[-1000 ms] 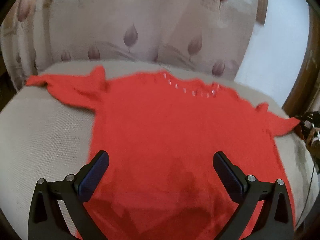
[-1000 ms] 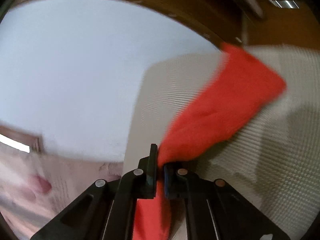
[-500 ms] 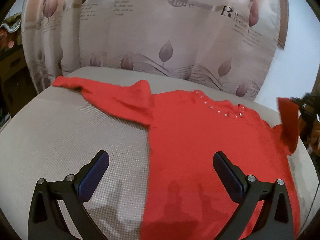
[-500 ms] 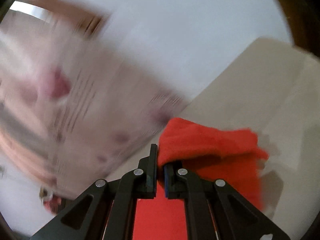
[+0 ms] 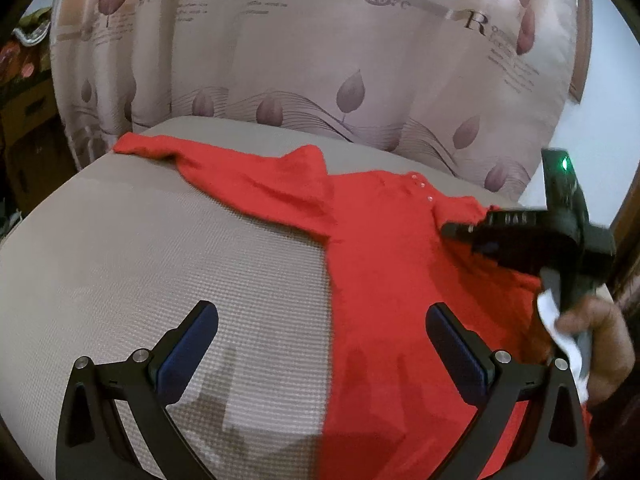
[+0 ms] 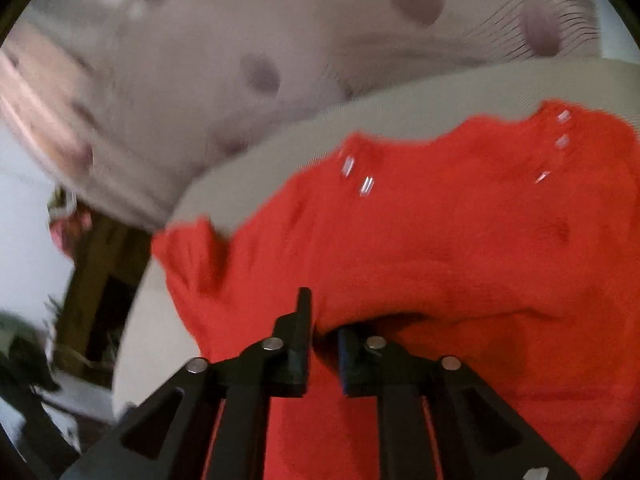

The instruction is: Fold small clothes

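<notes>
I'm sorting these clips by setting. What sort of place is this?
Probably a room in a home: a red sweater lies spread on a padded grey surface, a leaf-print curtain hangs behind it, and dark wooden furniture stands at the edge.

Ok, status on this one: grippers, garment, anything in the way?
Left gripper open, empty. Right gripper jaws opening, red fabric between. Red sweater flat on cushion, one sleeve spread. Nothing blocking.

Mauve curtain [image 5: 320, 60] with leaf print behind beige woven surface [image 5: 160, 260]; pale wall [image 5: 600, 100] at right.
</notes>
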Demonstrator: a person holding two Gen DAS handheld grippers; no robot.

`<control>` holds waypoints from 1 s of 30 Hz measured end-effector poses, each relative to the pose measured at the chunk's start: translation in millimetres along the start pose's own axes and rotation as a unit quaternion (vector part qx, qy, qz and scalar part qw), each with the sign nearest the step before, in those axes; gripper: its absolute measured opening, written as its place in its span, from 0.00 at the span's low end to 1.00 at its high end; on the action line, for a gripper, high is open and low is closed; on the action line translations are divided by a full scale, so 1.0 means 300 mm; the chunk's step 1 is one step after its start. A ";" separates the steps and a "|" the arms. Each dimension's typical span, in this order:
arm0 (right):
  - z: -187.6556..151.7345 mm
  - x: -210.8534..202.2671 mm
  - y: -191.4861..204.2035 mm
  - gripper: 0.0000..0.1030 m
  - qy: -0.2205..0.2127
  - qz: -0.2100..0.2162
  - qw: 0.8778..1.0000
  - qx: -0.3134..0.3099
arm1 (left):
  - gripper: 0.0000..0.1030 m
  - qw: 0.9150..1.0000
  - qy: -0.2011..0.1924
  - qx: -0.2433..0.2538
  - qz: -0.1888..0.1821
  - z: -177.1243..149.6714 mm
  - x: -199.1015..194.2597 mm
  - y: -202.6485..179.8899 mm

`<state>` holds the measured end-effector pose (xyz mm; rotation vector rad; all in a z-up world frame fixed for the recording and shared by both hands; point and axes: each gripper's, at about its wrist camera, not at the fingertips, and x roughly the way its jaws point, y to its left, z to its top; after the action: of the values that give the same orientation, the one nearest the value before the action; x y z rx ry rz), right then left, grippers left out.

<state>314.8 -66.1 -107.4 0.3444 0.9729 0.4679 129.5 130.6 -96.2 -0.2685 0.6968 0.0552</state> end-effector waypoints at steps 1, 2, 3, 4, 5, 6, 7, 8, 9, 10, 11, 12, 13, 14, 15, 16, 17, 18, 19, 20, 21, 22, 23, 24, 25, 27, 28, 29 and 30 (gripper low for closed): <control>-0.017 0.007 -0.001 0.24 0.005 0.000 1.000 0.000 | 1.00 1.000 -0.001 -0.005 -0.002 -0.002 0.001 0.012; -0.032 -0.002 -0.022 0.27 0.002 0.010 1.000 0.010 | 1.00 1.000 0.000 -0.009 -0.004 -0.003 0.004 0.021; -0.036 -0.012 -0.038 0.28 -0.003 0.024 0.999 0.027 | 1.00 1.000 0.000 -0.012 -0.006 -0.004 0.006 0.027; -0.040 -0.029 -0.064 0.33 -0.008 0.039 0.998 0.051 | 1.00 1.000 0.001 -0.016 -0.007 -0.007 0.009 0.033; -0.045 -0.043 -0.082 0.38 -0.015 0.048 0.996 0.070 | 1.00 1.000 0.002 -0.021 -0.010 -0.010 0.014 0.041; -0.051 -0.057 -0.105 0.46 -0.024 0.058 0.994 0.088 | 1.00 1.000 0.006 -0.026 -0.014 -0.013 0.019 0.047; -0.047 -0.076 -0.131 0.50 -0.033 0.061 0.992 0.103 | 1.00 0.999 0.011 -0.031 -0.019 -0.015 0.026 0.054; -0.040 -0.090 -0.153 0.51 -0.043 0.060 0.991 0.113 | 1.00 0.999 0.017 -0.036 -0.023 -0.015 0.033 0.060; -0.026 -0.090 -0.163 0.51 -0.048 0.061 0.990 0.120 | 1.00 0.999 0.019 -0.042 -0.025 -0.015 0.037 0.067; -0.015 -0.089 -0.177 0.51 -0.049 0.066 0.988 0.131 | 1.00 0.998 0.020 -0.048 -0.027 -0.015 0.039 0.075; 0.000 -0.087 -0.188 0.52 -0.047 0.071 0.986 0.141 | 1.00 0.998 0.021 -0.056 -0.029 -0.017 0.039 0.084; 0.014 -0.078 -0.194 0.52 -0.045 0.073 0.985 0.151 | 1.00 0.997 0.020 -0.062 -0.031 -0.018 0.038 0.093; 0.030 -0.057 -0.192 0.52 -0.044 0.074 0.982 0.166 | 1.00 0.997 0.019 -0.068 -0.033 -0.018 0.039 0.100; 0.036 -0.049 -0.194 0.52 -0.044 0.076 0.981 0.174 | 1.00 0.996 0.018 -0.076 -0.035 -0.021 0.038 0.111; 0.052 -0.028 -0.177 0.52 -0.048 0.080 0.979 0.181 | 1.00 0.996 0.018 -0.083 -0.036 -0.023 0.038 0.120; 0.065 -0.016 -0.152 0.52 -0.052 0.081 0.980 0.175 | 1.00 0.995 0.018 -0.092 -0.039 -0.026 0.039 0.131; 0.076 -0.026 -0.137 0.52 -0.051 0.083 0.981 0.165 | 1.00 0.994 0.017 -0.098 -0.041 -0.027 0.040 0.139; 0.087 0.005 -0.057 0.52 -0.040 0.098 0.986 0.126 | 1.00 0.993 0.017 -0.105 -0.043 -0.028 0.041 0.147; 0.089 0.028 0.001 0.52 -0.020 0.122 0.988 0.087 | 1.00 0.993 0.016 -0.111 -0.044 -0.030 0.040 0.154; 0.087 0.055 0.076 0.52 0.006 0.146 0.988 0.039 | 1.00 0.992 0.015 -0.115 -0.043 -0.031 0.041 0.159; 0.075 0.082 0.184 0.51 0.026 0.137 0.990 -0.036 | 1.00 0.992 0.017 -0.116 -0.043 -0.032 0.042 0.161; 0.063 0.090 0.235 0.51 0.022 0.107 0.991 -0.074 | 1.00 0.992 0.019 -0.116 -0.040 -0.033 0.044 0.161; 0.057 0.097 0.252 0.52 0.020 0.095 0.992 -0.084 | 1.00 0.992 0.018 -0.116 -0.039 -0.032 0.044 0.161; 0.054 0.101 0.244 0.52 0.024 0.106 0.991 -0.075 | 1.00 0.993 0.016 -0.115 -0.038 -0.031 0.043 0.162; 0.050 0.097 0.227 0.52 0.025 0.121 0.991 -0.059 | 1.00 0.993 0.014 -0.113 -0.038 -0.033 0.039 0.161; 0.041 0.063 0.165 0.52 0.017 0.146 0.989 -0.022 | 1.00 0.993 0.011 -0.109 -0.037 -0.034 0.034 0.157; 0.024 0.025 0.115 0.52 0.008 0.169 0.986 0.003 | 1.00 0.993 0.010 -0.107 -0.038 -0.034 0.032 0.155; 0.013 0.006 0.089 0.53 0.005 0.177 0.984 0.013 | 1.00 0.994 0.009 -0.104 -0.041 -0.033 0.030 0.153; -0.013 -0.036 0.044 0.53 -0.001 0.179 0.983 0.028 | 1.00 0.994 0.007 -0.100 -0.044 -0.032 0.026 0.149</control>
<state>303.4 -60.3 -95.5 0.5752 0.9266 0.7670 123.4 171.0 -118.3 -0.4920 0.6942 0.0387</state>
